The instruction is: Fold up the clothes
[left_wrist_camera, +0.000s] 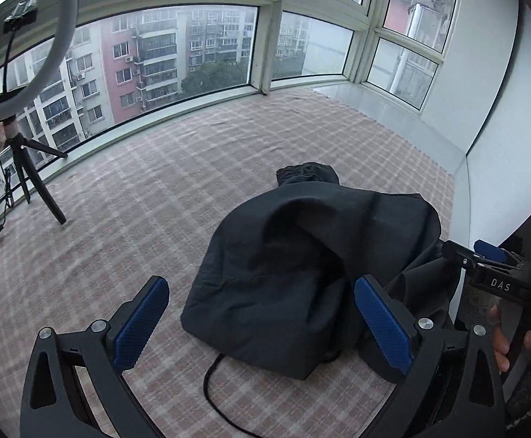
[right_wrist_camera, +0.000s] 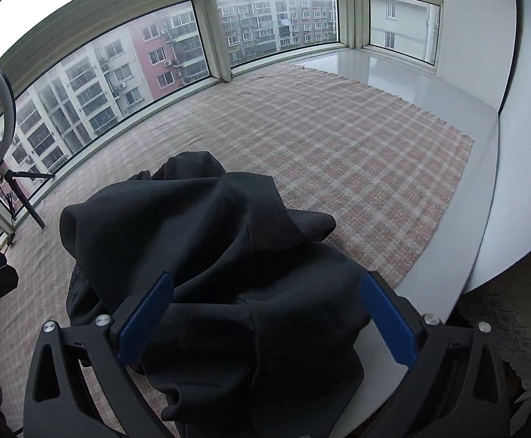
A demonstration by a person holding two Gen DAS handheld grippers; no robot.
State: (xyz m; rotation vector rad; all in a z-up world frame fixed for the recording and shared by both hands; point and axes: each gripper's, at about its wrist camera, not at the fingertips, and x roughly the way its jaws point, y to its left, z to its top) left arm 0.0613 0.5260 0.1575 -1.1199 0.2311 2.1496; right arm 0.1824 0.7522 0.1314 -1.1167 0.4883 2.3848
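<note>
On the checked rug, the dark garment lay bunched just ahead of your right tool; your left tool sat beside it, both spread wide, gripping nothing.

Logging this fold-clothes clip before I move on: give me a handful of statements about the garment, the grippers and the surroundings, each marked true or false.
1. The dark garment lies crumpled in a heap on the plaid cloth. True.
2. The left gripper is clamped shut on a sleeve. False: its jaws stand wide open, holding nothing.
3. The right gripper is open, with the garment between its fingers. True.
4. A ring light on a tripod stands by the window. True.
5. The garment is already folded into a neat rectangle. False: it is bunched and rumpled.
6. The garment is bright red. False: it is black or near-black.
</note>
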